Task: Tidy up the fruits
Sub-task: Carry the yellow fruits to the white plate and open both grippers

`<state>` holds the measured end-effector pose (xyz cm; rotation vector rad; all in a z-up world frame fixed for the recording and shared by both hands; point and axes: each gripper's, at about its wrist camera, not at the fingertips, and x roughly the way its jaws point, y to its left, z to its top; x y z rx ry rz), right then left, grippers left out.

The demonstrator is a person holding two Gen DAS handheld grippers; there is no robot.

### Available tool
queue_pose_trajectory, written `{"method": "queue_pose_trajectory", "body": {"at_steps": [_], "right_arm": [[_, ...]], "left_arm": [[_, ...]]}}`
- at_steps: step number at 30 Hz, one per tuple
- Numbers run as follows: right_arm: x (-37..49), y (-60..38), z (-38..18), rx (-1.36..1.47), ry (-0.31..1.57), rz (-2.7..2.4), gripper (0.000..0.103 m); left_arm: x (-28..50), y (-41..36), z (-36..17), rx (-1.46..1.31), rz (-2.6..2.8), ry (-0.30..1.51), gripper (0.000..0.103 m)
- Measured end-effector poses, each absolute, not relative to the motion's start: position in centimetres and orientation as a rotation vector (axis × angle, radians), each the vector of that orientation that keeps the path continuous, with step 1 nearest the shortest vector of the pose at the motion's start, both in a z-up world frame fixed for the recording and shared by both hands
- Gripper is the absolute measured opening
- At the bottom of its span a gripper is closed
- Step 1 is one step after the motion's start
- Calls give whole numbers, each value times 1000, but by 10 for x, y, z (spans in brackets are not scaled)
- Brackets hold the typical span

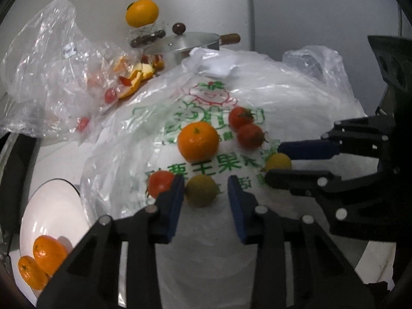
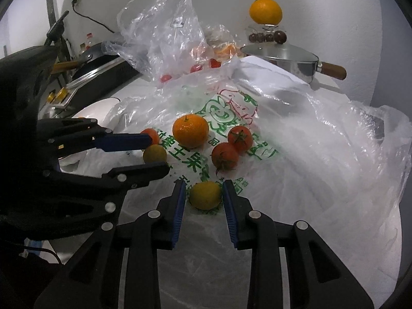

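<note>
The left tool (image 1: 206,185) stands with its blue-padded fingers spread, gripping nothing. A small yellow-green fruit (image 1: 201,190) sits just ahead, between the fingertips and nearer the left pad; whether it touches that pad cannot be told. Its skin is dull and olive-tinted. Just outside the left finger lies a red tomato (image 1: 161,183), smooth and glossy.

The right tool (image 2: 203,188) is also spread wide, and a brighter yellow fruit (image 2: 205,195) lies between its tips, round with a faint sheen, not clamped. In the left wrist view the same tool (image 1: 279,161) reaches in from the right, with that fruit showing between its fingers.

Beyond both tools, farther along the fingers, rests a mandarin (image 1: 197,141), deep orange with a dimpled peel and a small green stem scar on top. To its right, two red tomatoes (image 1: 246,127) sit touching, each with a dark green calyx.

All these fruits lie on a white plastic bag (image 1: 283,97) printed in green characters and a red cartoon figure, spread over the table.

To the left tool's near left is a white bowl (image 1: 51,206) holding two orange mandarins (image 1: 41,260). Far ahead stands a lidded steel pot (image 1: 190,43) with a wooden handle, beside a crumpled clear bag (image 1: 51,77) holding peel and small red fruits.
</note>
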<state>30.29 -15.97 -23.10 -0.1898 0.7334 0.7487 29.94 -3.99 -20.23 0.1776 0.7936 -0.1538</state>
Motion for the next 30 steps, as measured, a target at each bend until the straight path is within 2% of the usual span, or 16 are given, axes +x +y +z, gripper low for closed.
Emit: {"method": "queue_pose_trajectory", "body": {"at_steps": [3, 4, 5, 8, 30], "right_arm": [[302, -156, -233, -216, 744, 749, 31], [302, -154, -233, -224, 744, 747, 31], [302, -154, -233, -232, 745, 745, 31], [302, -153, -234, -236, 746, 732, 28], [289, -124, -216, -219, 707, 600, 28]], "left_arm": [[301, -39, -203, 167, -160, 799, 35], [302, -38, -204, 162, -162, 806, 33], [303, -38, -205, 156, -166, 813, 27], [306, -36, -206, 145, -182, 815, 27], [266, 4, -182, 39, -254, 667, 27]]}}
